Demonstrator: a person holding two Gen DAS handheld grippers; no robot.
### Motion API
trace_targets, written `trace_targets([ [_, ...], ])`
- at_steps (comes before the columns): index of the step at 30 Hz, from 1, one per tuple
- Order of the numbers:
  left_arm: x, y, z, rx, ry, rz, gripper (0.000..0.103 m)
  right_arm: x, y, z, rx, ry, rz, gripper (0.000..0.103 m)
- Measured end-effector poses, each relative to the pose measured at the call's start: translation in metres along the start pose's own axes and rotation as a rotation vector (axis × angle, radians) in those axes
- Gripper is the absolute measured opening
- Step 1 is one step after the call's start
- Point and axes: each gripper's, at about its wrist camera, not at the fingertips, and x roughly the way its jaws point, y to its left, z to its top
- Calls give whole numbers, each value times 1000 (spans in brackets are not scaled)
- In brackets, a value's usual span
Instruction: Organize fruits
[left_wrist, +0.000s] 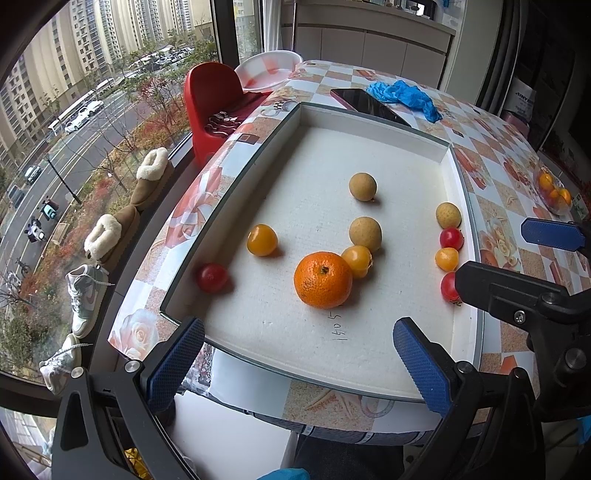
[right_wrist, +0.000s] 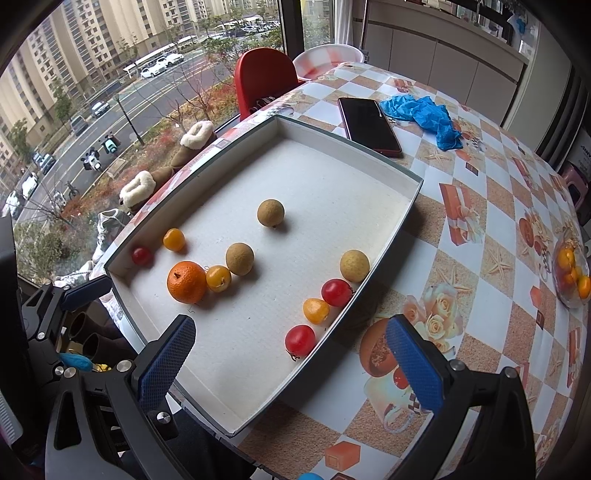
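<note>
A white foam tray (left_wrist: 332, 155) (right_wrist: 332, 173) holds loose fruit. An orange mandarin (left_wrist: 323, 279) (right_wrist: 186, 281) touches a yellow tomato (left_wrist: 357, 260) (right_wrist: 218, 278), with a brown longan (left_wrist: 365, 234) (right_wrist: 239, 259) just behind. Another longan (left_wrist: 362, 187) lies mid-tray. Along the tray's right wall sit a longan (right_wrist: 354, 266), a red tomato (right_wrist: 336, 292), a yellow tomato (right_wrist: 316, 310) and a red tomato (right_wrist: 300, 340). By the left wall are a yellow tomato (left_wrist: 262, 240) and a red tomato (left_wrist: 211, 277). My left gripper (left_wrist: 299, 365) and right gripper (right_wrist: 291, 365) hover open and empty over the near edge.
A dark phone (right_wrist: 369, 125) and a crumpled blue glove (right_wrist: 424, 114) lie behind the tray. A glass bowl of oranges (right_wrist: 570, 273) stands at the far right of the patterned table. A red chair (left_wrist: 210, 99) and a white basin (left_wrist: 269, 70) stand beyond; a window is on the left.
</note>
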Motion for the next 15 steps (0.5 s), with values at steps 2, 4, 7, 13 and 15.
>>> trace_targets([
  [2, 0, 0, -1, 2, -1, 2, 103, 0, 0, 0, 0, 0, 1, 103],
  [4, 0, 0, -1, 4, -1, 2, 103, 0, 0, 0, -1, 0, 0, 103],
  [7, 0, 0, -1, 4, -1, 3, 103, 0, 0, 0, -1, -1, 1, 103],
  [13, -1, -1, -2, 8, -1, 6, 103, 0, 1, 0, -1, -1, 1, 103],
  [15, -1, -1, -2, 8, -1, 8, 103, -1, 1, 1, -2, -2, 3, 103],
])
